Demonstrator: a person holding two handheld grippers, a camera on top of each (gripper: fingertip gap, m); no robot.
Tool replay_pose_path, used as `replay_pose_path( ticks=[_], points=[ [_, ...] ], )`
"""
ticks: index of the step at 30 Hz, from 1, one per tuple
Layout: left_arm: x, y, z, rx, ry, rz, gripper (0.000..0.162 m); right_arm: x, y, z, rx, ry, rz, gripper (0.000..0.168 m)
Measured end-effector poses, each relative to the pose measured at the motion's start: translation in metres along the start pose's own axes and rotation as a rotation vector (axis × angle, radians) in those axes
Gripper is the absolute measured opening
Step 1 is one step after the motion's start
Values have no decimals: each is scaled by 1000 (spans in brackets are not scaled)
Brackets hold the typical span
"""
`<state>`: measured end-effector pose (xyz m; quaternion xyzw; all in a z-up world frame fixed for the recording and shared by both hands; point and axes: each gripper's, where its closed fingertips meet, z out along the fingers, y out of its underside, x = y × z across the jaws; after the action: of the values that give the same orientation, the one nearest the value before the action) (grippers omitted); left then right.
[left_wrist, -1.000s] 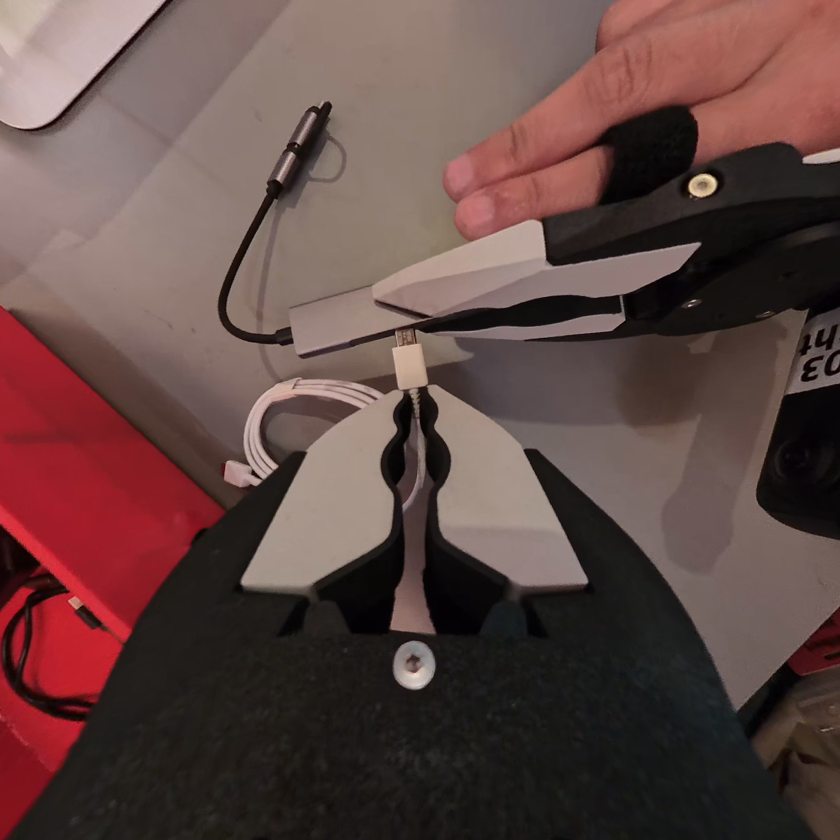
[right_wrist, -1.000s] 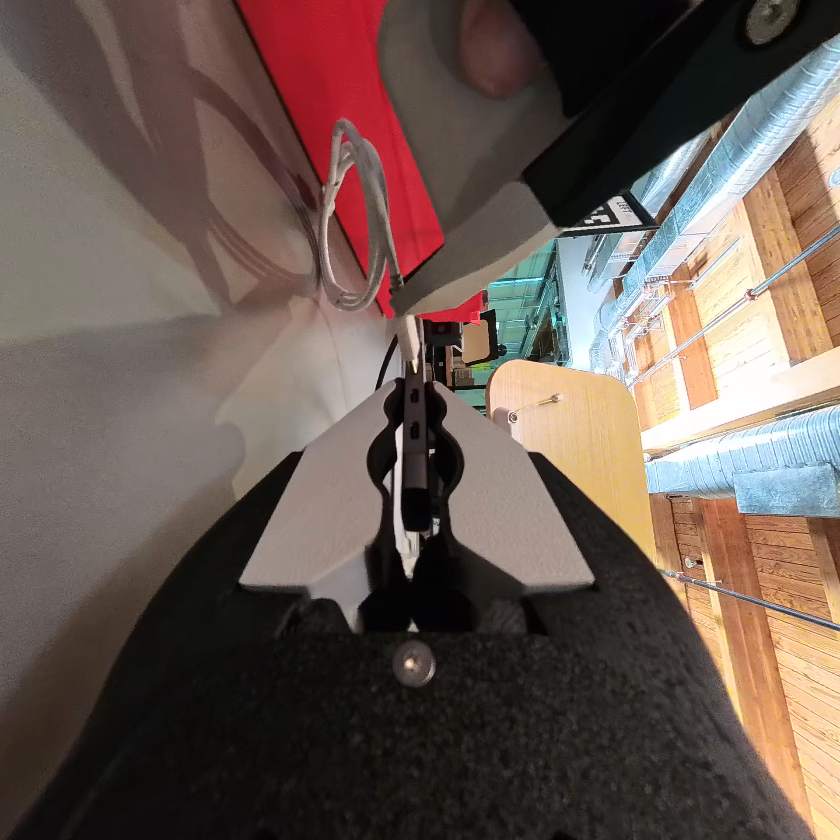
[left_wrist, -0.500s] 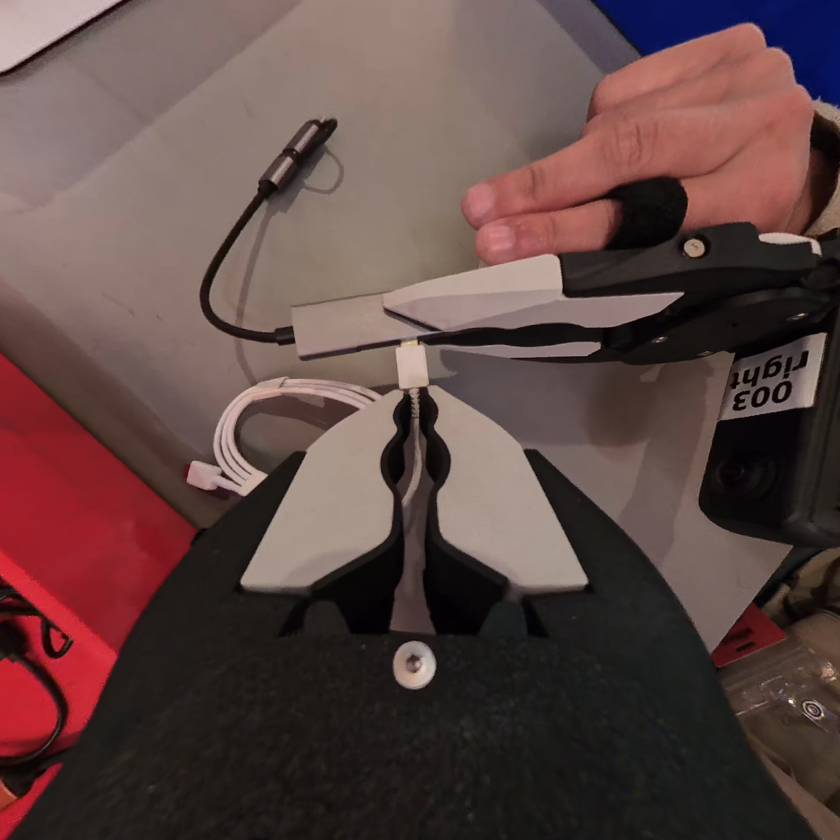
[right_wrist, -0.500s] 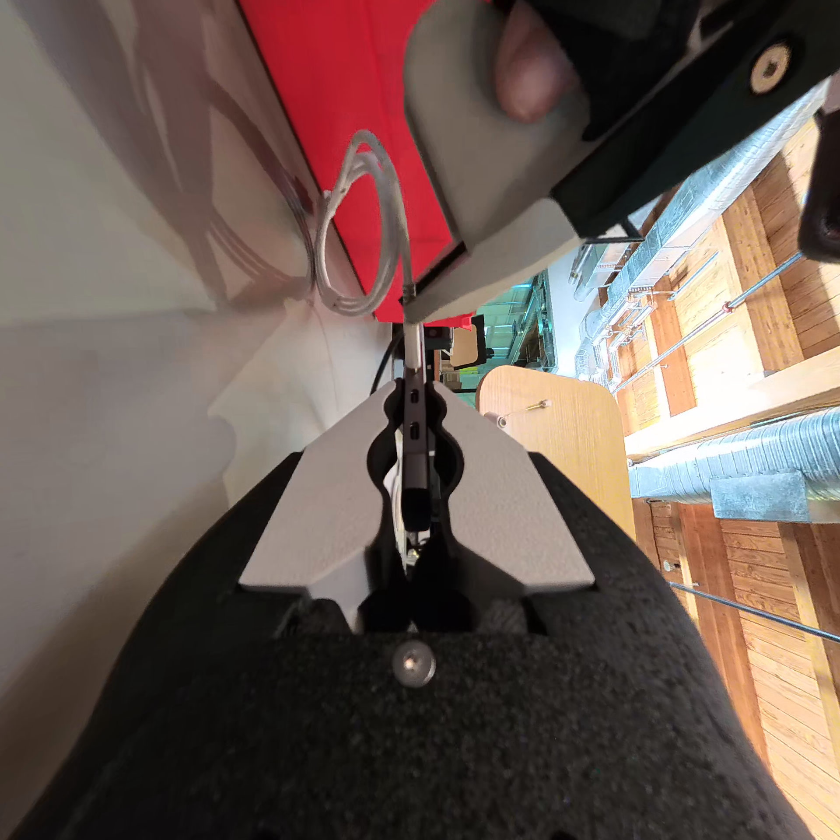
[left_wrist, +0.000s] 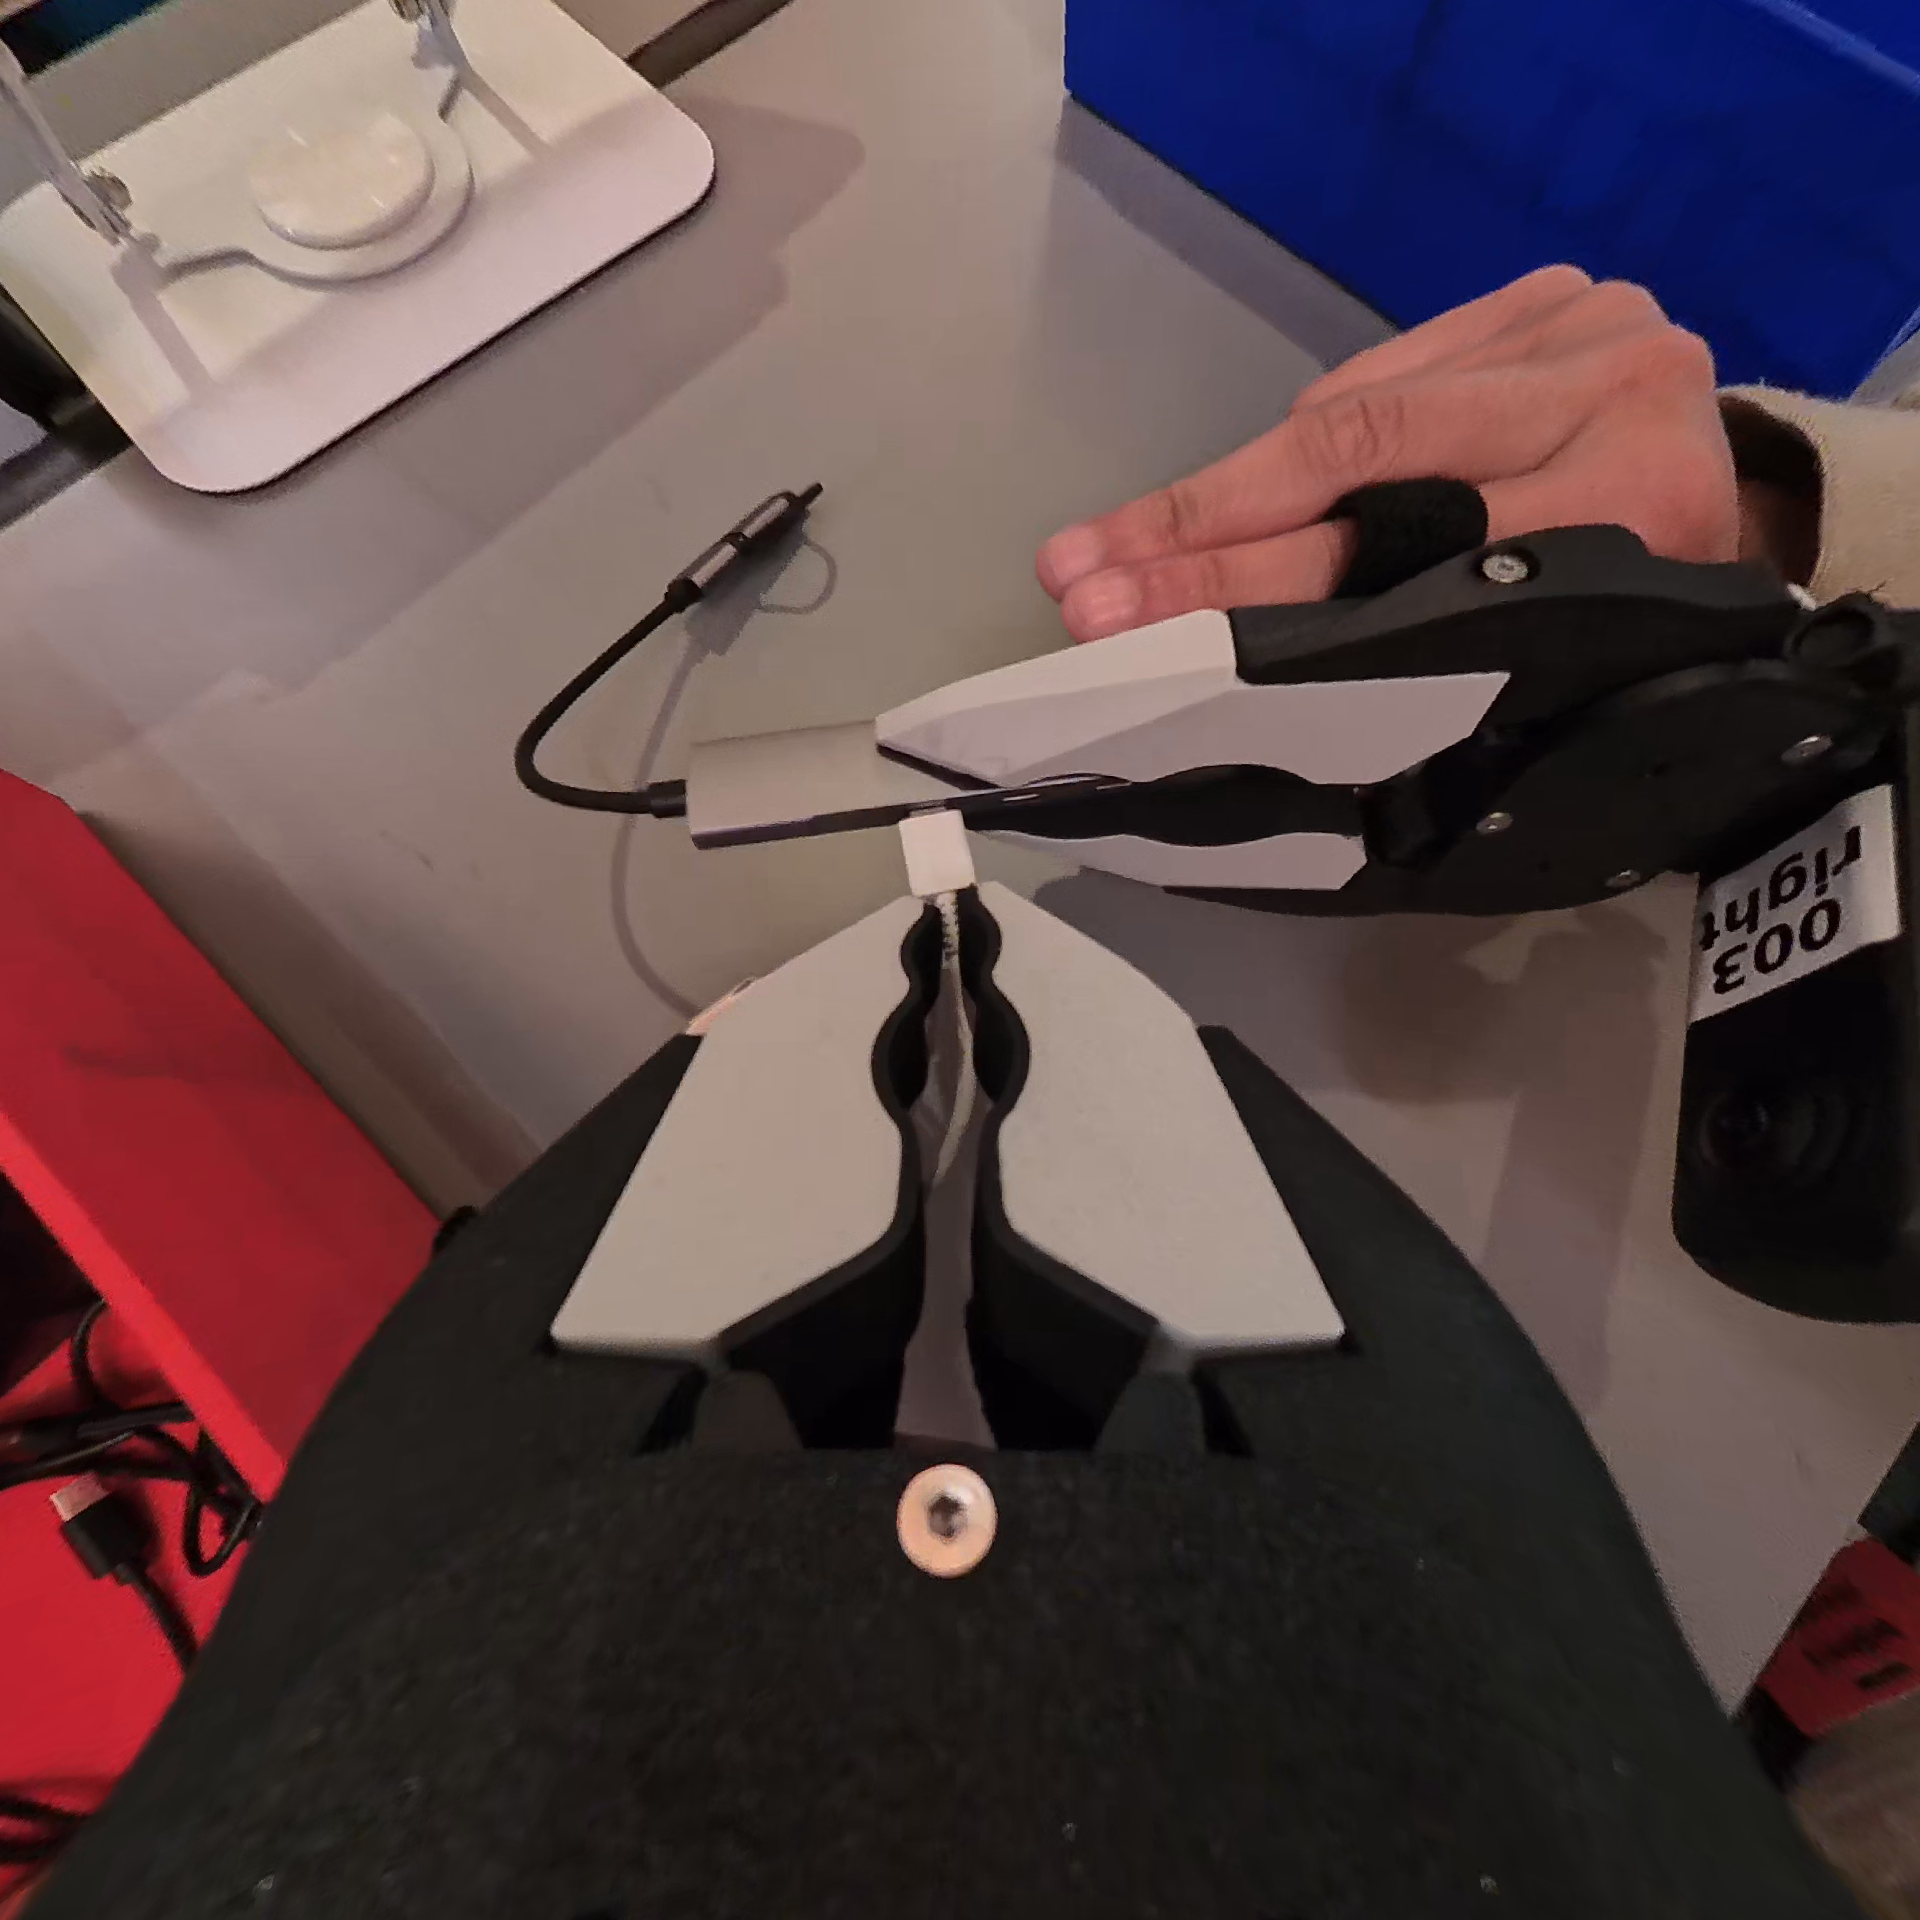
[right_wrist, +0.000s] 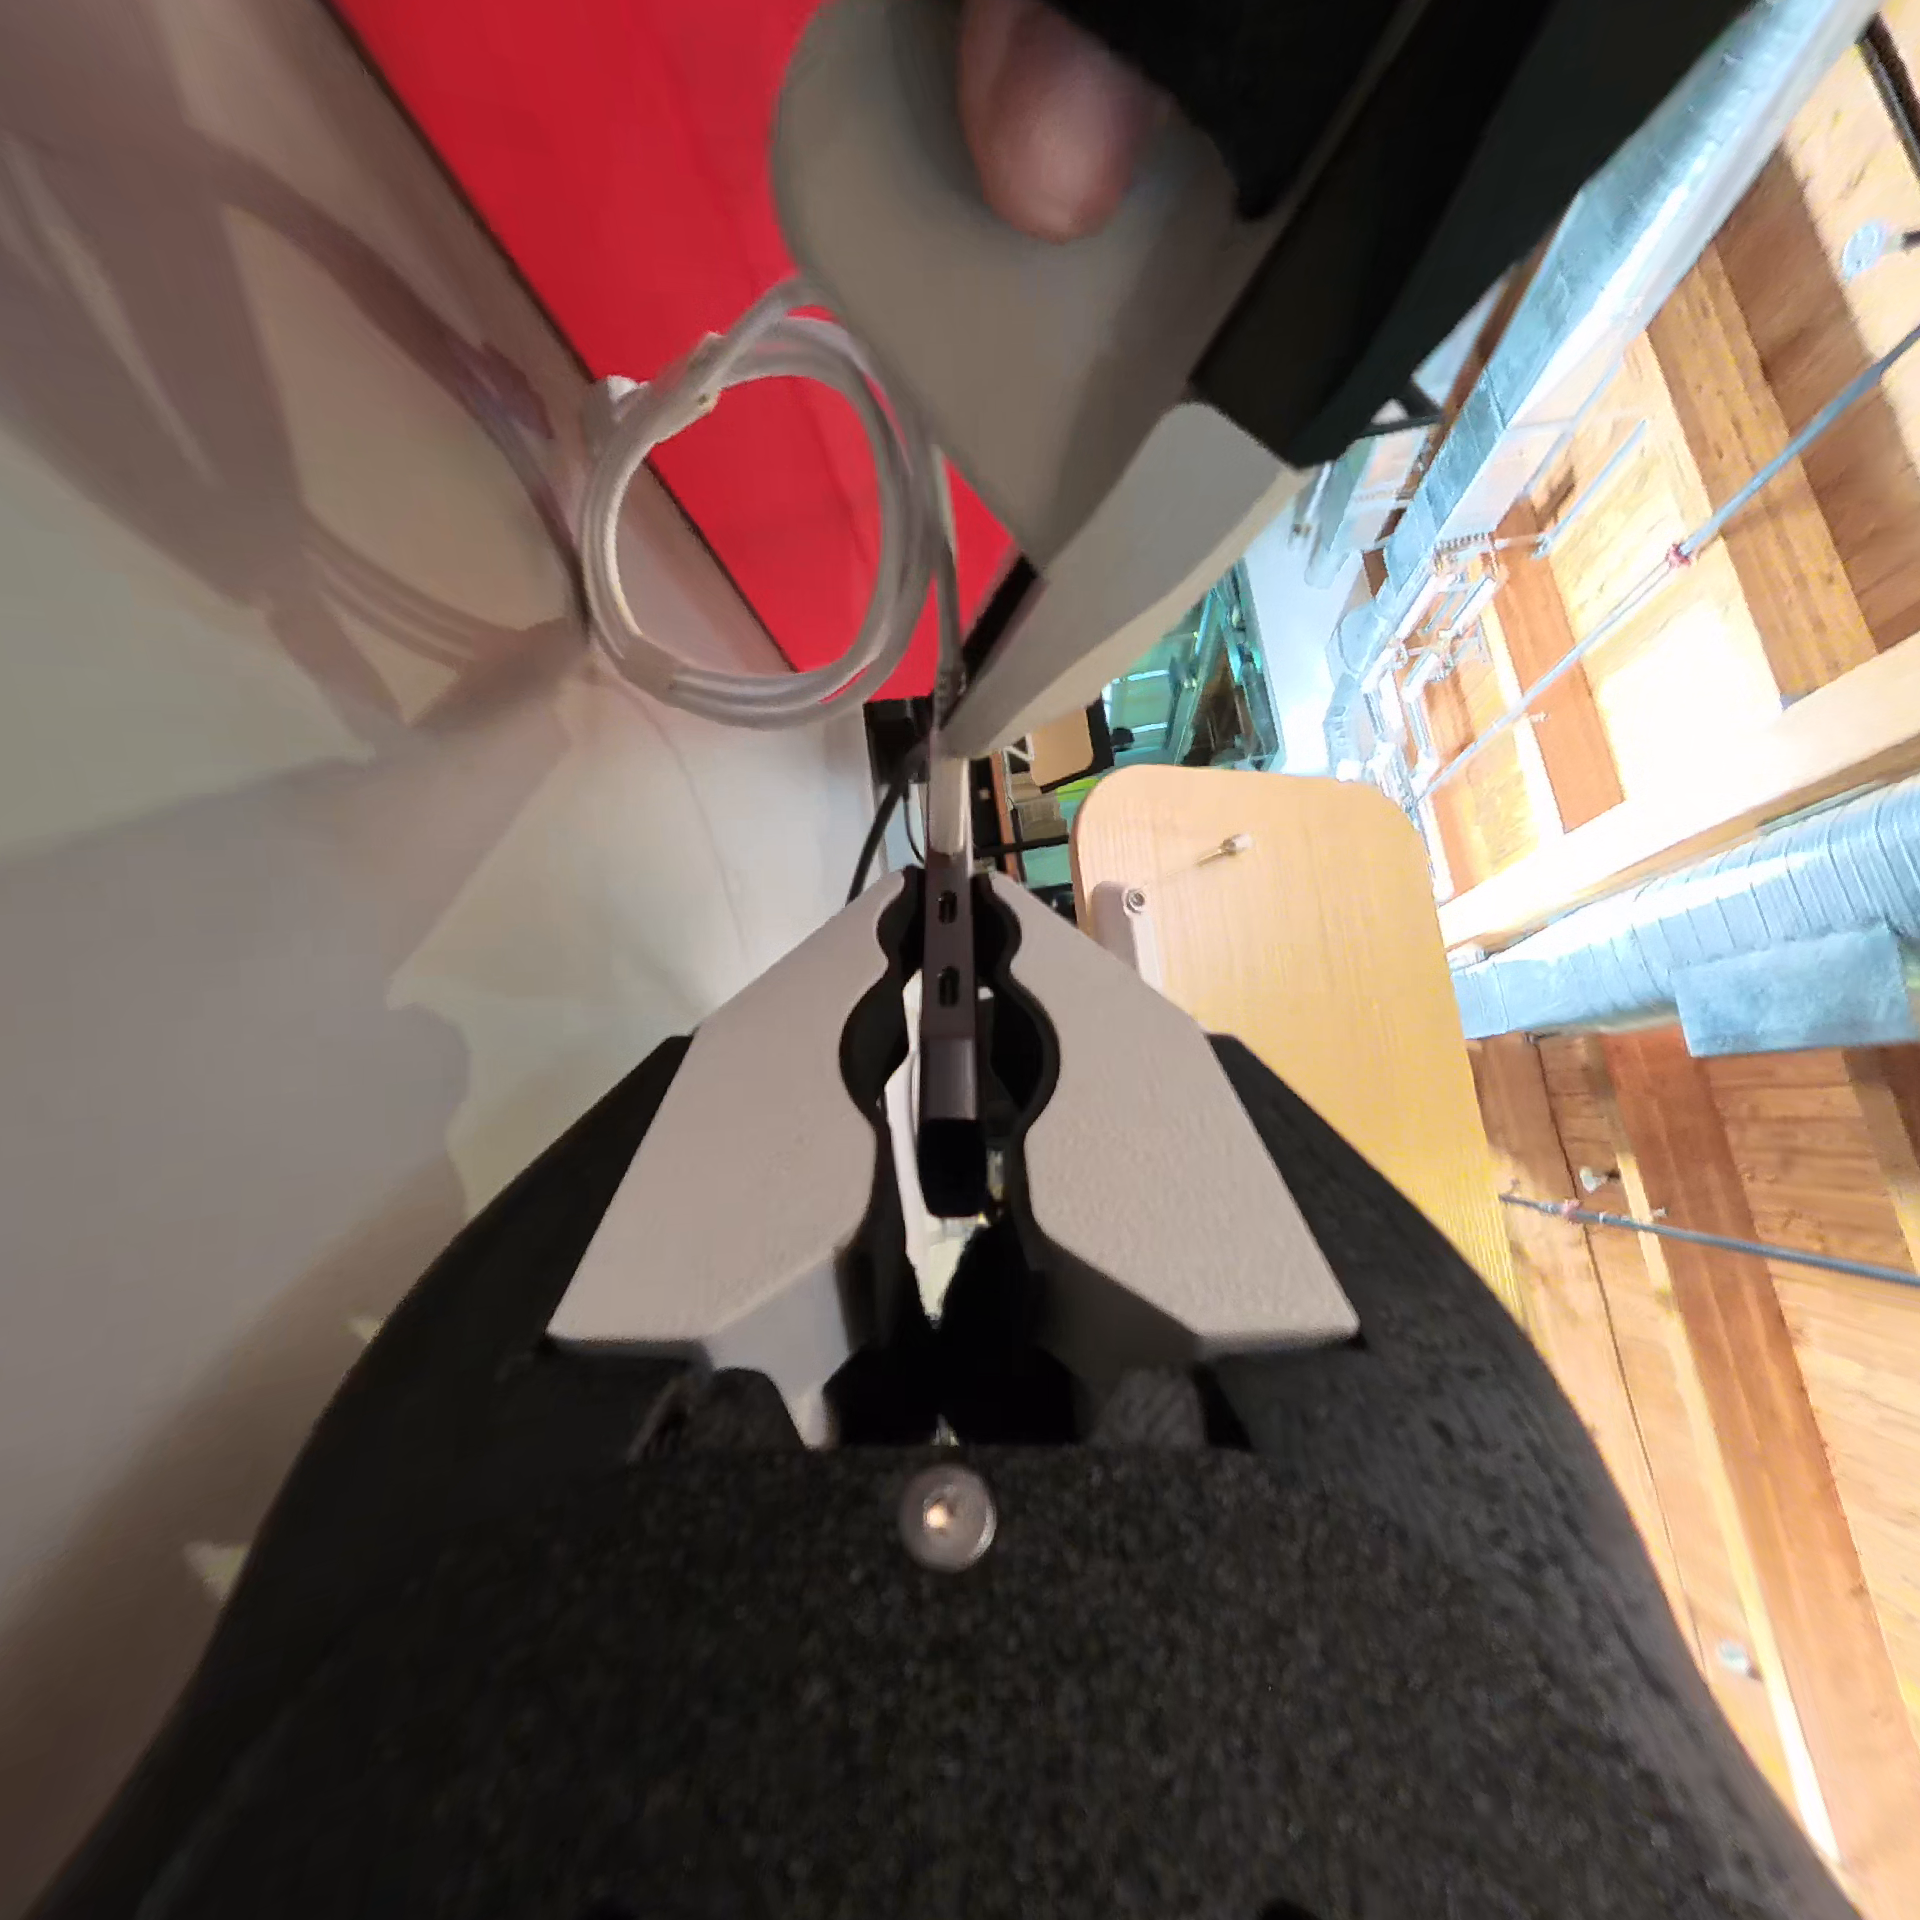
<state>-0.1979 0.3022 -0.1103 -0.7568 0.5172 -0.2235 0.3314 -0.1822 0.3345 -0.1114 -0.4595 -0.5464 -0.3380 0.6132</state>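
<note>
My left gripper (left_wrist: 951, 902) is shut on a white cable just behind its white plug (left_wrist: 935, 850). The plug sits in a port on the side of a flat grey hub (left_wrist: 790, 777). My right gripper (right_wrist: 945, 883) is shut on that hub (right_wrist: 948, 997) and comes in from the right in the left wrist view (left_wrist: 1049, 790), held by a hand (left_wrist: 1403, 457). Both are lifted above the grey table (left_wrist: 987, 364). The hub's short black lead (left_wrist: 592, 707) ends in a metal plug (left_wrist: 743, 535). The white cable's coil (right_wrist: 727, 582) hangs below my left gripper.
A white stand with a round disc (left_wrist: 343, 197) sits at the table's far left. A blue bin (left_wrist: 1507, 135) is at the back right. A red bin (left_wrist: 135, 1091) with black cables (left_wrist: 125, 1496) lies left of the table edge. The grippers are tip to tip, or close to it.
Both grippers rose away from the table together. The plug went fully into the hub's port. The white coil lifted off the table and hangs free.
</note>
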Motion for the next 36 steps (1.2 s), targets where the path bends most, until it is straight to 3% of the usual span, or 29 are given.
replay_pose_path(
  ticks=[1, 9, 19, 25, 30, 36],
  points=[
    [0, -1, 0, 16, -2, -2, 3, 1, 1, 0, -2, 4, 9, 7],
    [0, -21, -5, 201, -26, 61, 2, 14, 5, -2, -21, 45, 110, 7],
    [-1, -19, -6, 207, -23, 41, 10, 20, 6, -2, -25, 59, 175, 9],
    [-3, -13, -2, 176, -66, 81, 9, 17, 3, -2, -16, 72, 108, 8],
    [-3, -21, -7, 216, -116, 134, 8, 17, 1, -3, -12, 52, 196, 8],
    [-1, -15, -6, 190, -4, 102, 9, 17, -1, -4, 2, 57, 163, 7]
  ],
)
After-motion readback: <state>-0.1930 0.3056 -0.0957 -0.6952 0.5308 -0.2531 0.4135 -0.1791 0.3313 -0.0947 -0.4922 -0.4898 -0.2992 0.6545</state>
